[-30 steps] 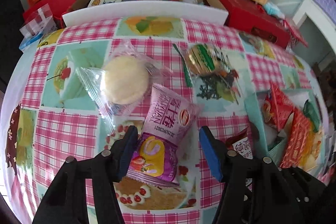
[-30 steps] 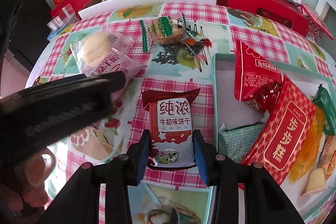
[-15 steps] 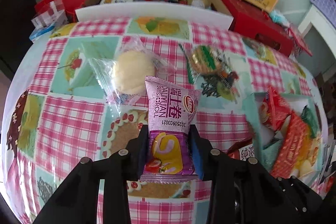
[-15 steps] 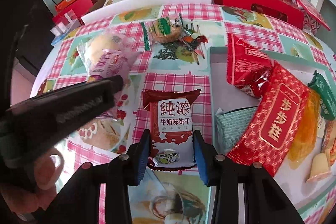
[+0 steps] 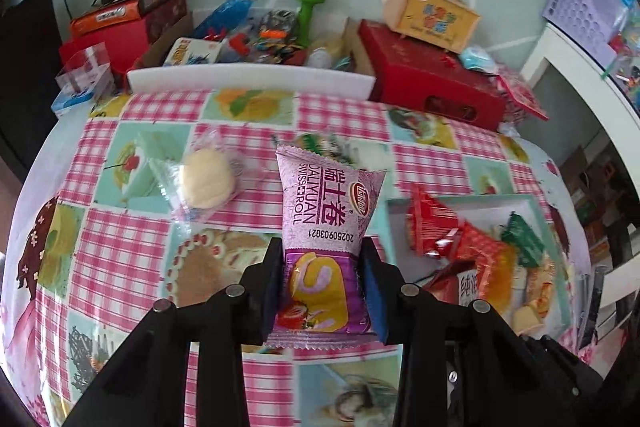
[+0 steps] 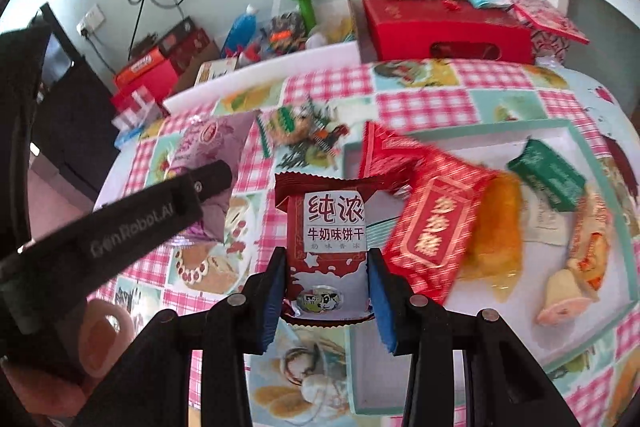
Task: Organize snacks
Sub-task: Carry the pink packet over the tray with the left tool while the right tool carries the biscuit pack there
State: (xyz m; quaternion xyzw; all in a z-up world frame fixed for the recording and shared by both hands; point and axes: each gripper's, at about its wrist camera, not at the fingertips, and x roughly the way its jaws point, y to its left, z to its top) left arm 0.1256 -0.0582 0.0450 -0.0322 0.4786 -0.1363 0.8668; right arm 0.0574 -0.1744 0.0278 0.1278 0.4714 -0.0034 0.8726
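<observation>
Two grippers, both loaded. Left gripper (image 5: pixel 322 287) is clamped on the purple Swiss roll pack (image 5: pixel 326 227), held upright above the checked tablecloth (image 5: pixel 120 247), off the surface. Right gripper (image 6: pixel 327 291) is clamped on the red milk biscuit pack (image 6: pixel 330 239), also lifted, sitting over the near-left corner of the teal tray (image 6: pixel 560 127). Tray holds a red patterned pack (image 6: pixel 434 223), an orange pack (image 6: pixel 498 227), a green pack (image 6: pixel 548 175) and more red wrappers. On the cloth: a clear-bagged round bun (image 5: pixel 206 179) left of the Swiss roll, a cookie pack (image 6: pixel 286 125) further back. Red box (image 6: pixel 444 31) sits beyond the table edge.
</observation>
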